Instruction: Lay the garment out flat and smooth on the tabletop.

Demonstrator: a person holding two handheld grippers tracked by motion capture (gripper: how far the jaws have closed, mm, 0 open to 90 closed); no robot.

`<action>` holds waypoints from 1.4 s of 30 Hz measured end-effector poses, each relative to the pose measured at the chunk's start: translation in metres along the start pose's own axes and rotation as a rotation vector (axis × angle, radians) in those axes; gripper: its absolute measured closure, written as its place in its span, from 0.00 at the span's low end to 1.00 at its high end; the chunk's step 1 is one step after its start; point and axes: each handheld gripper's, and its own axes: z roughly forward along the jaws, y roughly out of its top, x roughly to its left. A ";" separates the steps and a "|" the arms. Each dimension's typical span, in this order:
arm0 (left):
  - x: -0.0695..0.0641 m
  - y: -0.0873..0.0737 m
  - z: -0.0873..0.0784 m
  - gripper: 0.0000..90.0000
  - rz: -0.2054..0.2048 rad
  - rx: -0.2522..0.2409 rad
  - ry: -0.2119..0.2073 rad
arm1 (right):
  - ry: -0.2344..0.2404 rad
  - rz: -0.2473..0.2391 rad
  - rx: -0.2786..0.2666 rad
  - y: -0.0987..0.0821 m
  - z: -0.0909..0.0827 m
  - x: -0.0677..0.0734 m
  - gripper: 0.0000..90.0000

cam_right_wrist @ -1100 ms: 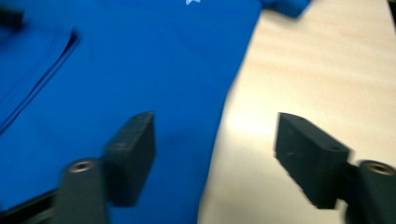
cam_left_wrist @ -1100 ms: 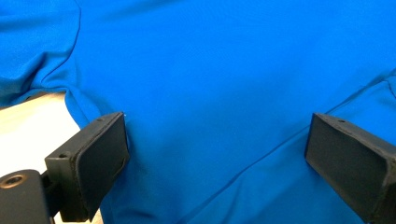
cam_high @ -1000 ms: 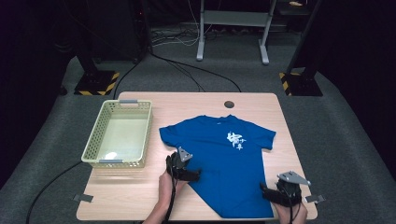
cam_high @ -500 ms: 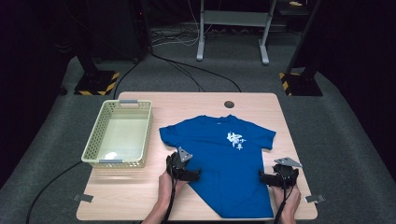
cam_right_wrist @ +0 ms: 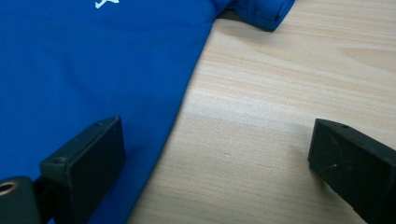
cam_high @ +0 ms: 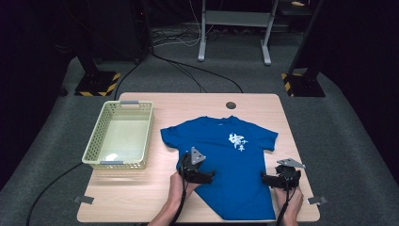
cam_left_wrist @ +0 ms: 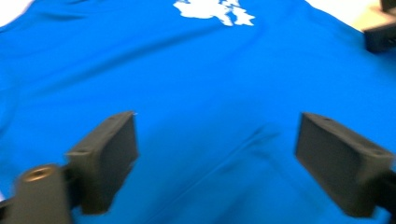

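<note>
A blue shirt (cam_high: 230, 162) with a white print (cam_high: 236, 141) lies flat on the wooden surface (cam_high: 188, 106), right of a pale yellow basket (cam_high: 121, 135). The left claw (cam_high: 207, 175) rests over the shirt's lower left part, its jaws spread wide with only blue cloth between them. The right claw (cam_high: 266, 179) sits at the shirt's right edge, jaws also spread: one over the cloth, the other over bare wood. A sleeve (cam_right_wrist: 261, 11) lies ahead of it.
</note>
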 end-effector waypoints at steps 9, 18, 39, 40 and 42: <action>-0.025 -0.005 0.032 0.48 0.048 0.088 -0.025 | 0.000 0.001 0.000 0.000 0.000 0.000 0.04; -0.019 -0.016 0.023 0.89 0.027 0.044 -0.072 | -0.001 0.002 0.000 0.000 0.000 0.000 0.04; -0.009 -0.036 -0.009 0.96 -0.007 -0.023 -0.080 | -0.002 0.003 -0.001 0.000 0.000 0.000 0.04; -0.009 -0.037 -0.011 0.96 -0.012 -0.024 -0.082 | -0.002 0.003 -0.001 0.000 0.000 0.000 0.04; -0.009 -0.038 -0.013 0.96 -0.005 -0.028 -0.075 | -0.002 0.004 -0.001 0.000 0.000 0.000 0.04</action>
